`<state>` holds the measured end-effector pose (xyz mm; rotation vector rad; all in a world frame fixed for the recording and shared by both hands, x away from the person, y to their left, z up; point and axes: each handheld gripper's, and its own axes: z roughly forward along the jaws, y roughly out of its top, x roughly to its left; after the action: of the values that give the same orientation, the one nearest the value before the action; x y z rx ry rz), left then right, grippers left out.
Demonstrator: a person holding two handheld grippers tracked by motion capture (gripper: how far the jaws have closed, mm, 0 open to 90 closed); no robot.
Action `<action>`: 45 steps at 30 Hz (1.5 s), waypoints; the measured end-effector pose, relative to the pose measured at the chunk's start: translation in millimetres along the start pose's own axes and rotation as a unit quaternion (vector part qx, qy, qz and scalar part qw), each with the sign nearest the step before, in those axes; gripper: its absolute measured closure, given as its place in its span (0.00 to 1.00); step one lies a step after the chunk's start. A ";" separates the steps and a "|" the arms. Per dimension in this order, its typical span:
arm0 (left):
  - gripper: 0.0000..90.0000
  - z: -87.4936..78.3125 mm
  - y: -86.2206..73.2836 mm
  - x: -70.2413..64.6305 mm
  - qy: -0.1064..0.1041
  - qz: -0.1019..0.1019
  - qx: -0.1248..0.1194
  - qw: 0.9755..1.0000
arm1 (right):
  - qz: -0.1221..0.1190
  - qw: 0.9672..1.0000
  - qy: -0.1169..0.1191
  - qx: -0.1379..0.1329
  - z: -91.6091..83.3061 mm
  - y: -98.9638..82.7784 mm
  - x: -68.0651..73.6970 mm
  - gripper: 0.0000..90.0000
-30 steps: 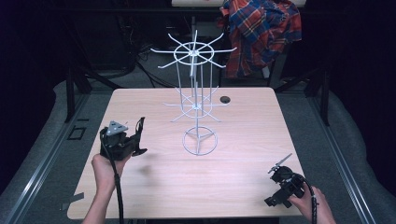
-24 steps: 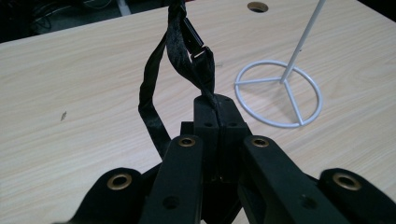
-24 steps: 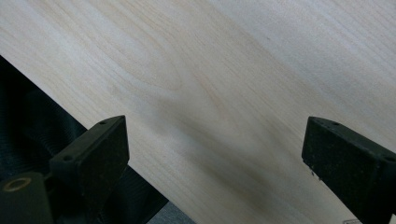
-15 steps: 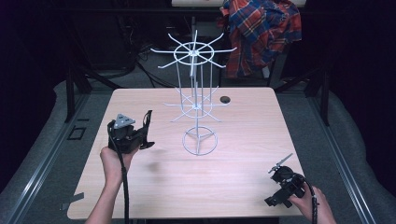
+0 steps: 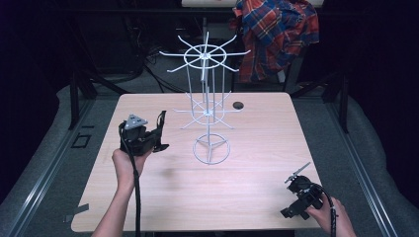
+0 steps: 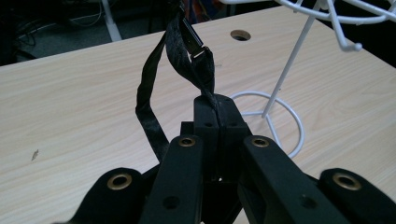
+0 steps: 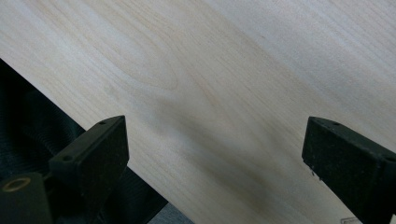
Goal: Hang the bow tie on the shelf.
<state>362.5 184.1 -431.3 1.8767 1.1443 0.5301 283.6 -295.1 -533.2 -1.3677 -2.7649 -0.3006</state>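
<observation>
Left gripper (image 5: 159,132): held up off the table at about 9 o'clock from the rack's base ring, jaws pressed together on a black strap (image 6: 175,60); the person's left hand (image 5: 126,160) grips it from below.
Black strap: pinched between the closed jaws in the left gripper view, looping upward from them with a small metal buckle (image 6: 196,44) near its top; one end hangs down on the jaws' 9 o'clock side. What kind of strap it is I cannot quite tell.
Right gripper (image 7: 215,154): low over the table's near right corner, at roughly 5 o'clock from the rack; jaws wide apart with nothing between them, bare wood and the table edge beneath.
Right hand (image 5: 326,217): wrapped around the right gripper's body at the table's near edge.
Wire rack (image 5: 207,106): white, upright near the table's middle, with a ring base, a lower tier of arms and a spoked wheel of hooks on top.
Table (image 5: 257,197): light wood, with a small round hole (image 5: 238,105) at about 1 o'clock from the rack's base.
Plaid shirt (image 5: 276,34): red and blue, draped beyond the table's far edge at 1 o'clock.
</observation>
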 end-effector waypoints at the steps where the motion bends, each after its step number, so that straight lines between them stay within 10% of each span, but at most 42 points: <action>1: 0.98 0.6 0.6 -0.6 0.000 0.000 -0.002 1.000 | -0.005 1.000 -0.001 0.005 -0.5 0.5 -0.4 0.08; 45: 0.99 14.8 14.3 -16.7 -0.050 0.019 0.006 0.999 | -0.004 1.000 -0.002 0.005 -0.3 0.5 -0.1 0.08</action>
<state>372.0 159.9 -426.4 1.9174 1.0502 0.4451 284.0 -294.9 -532.9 -1.3567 -2.7721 -0.2848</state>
